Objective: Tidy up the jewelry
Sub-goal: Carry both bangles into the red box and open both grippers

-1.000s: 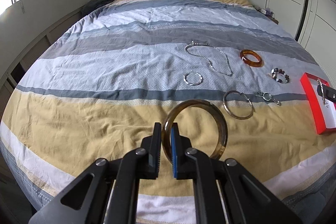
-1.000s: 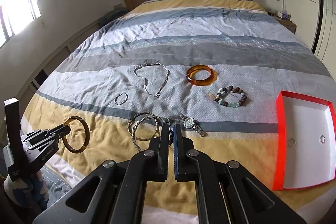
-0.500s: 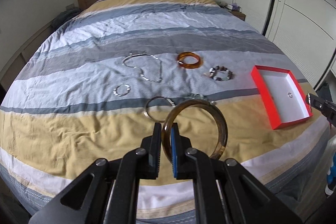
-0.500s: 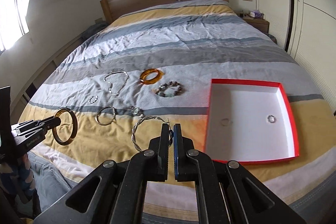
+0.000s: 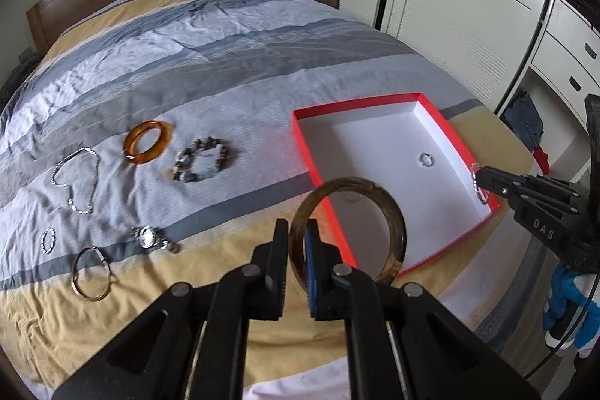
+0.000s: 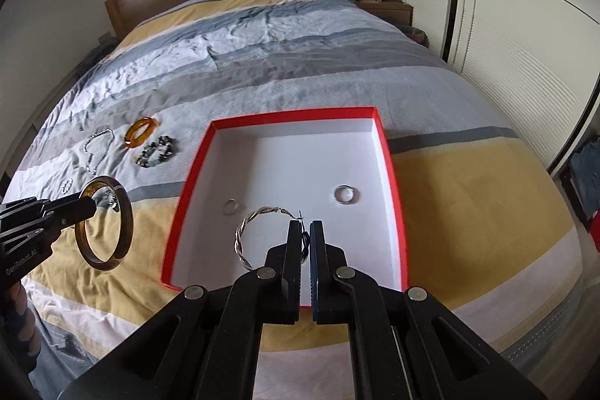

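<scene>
**2 pieces carried to the red box**

Everything here I place against the red box (image 6: 393, 171) on the striped bedspread (image 5: 195, 62).

Left of the box, still on the cover, lie a thin hoop (image 5: 91, 273), a silver chain (image 5: 75, 177), a watch (image 5: 148, 237), an amber bangle (image 5: 147, 142) and a beaded bracelet (image 5: 202, 160), the last 2 nearest the box.

My left gripper (image 5: 297, 263) is clamped narrowly on the rim of a brown bangle (image 5: 390, 231), held just above the box's near left corner. It stands on edge, its open face toward my camera, so it has no long axis to speak of. I judge it rigid, smooth and likely brittle; a pinch across the band is the right hold, and it wants a low, gentle release.

Over the box's near half, my right gripper (image 6: 305, 242) is pressed fully together on a twisted silver hoop (image 6: 243, 238). The hoop hangs out to the left of my fingers, roughly flat above the white floor. It looks light, thin and bendable, easily snagged.

Inside the box, 2 small rings (image 6: 345, 194) already rest, well apart.
</scene>
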`<state>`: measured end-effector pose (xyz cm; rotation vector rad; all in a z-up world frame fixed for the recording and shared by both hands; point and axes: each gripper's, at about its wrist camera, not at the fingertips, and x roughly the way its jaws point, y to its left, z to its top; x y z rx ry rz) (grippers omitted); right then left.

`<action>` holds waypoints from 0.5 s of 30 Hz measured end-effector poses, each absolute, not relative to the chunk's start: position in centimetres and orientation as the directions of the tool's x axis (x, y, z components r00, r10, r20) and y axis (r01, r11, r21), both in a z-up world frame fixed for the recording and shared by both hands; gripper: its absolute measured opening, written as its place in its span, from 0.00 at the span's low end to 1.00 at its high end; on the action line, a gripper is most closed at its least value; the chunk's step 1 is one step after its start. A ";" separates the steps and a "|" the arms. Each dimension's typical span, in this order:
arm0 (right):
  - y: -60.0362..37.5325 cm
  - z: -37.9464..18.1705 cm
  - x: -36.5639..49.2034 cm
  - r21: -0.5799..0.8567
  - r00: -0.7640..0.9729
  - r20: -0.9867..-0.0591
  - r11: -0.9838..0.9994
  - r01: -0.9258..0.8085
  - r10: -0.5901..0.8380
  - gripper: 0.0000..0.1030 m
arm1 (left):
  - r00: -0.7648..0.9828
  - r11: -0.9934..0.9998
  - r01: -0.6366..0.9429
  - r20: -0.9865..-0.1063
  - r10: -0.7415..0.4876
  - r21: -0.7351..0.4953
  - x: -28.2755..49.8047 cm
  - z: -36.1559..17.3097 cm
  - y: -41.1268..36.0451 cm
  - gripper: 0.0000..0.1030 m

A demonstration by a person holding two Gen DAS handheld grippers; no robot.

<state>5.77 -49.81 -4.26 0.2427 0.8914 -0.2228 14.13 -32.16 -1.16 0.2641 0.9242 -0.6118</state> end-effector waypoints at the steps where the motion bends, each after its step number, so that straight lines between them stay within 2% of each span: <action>1: -50.3 -4.7 5.9 0.112 0.601 -0.794 0.948 0.297 -0.094 0.04 | 0.437 0.795 0.604 -0.815 -0.380 -0.047 14.4 -1.8 -33.2 0.07; 7: -52.0 -7.5 6.8 0.075 0.549 -0.829 0.952 0.298 -0.107 0.04 | 0.377 0.766 0.641 -0.848 -0.372 -0.051 14.9 -5.4 -37.6 0.07; 15: -52.5 -10.5 7.7 0.058 0.496 -0.864 0.959 0.278 -0.091 0.04 | 0.332 0.751 0.660 -0.886 -0.323 -0.026 14.9 -8.7 -39.6 0.08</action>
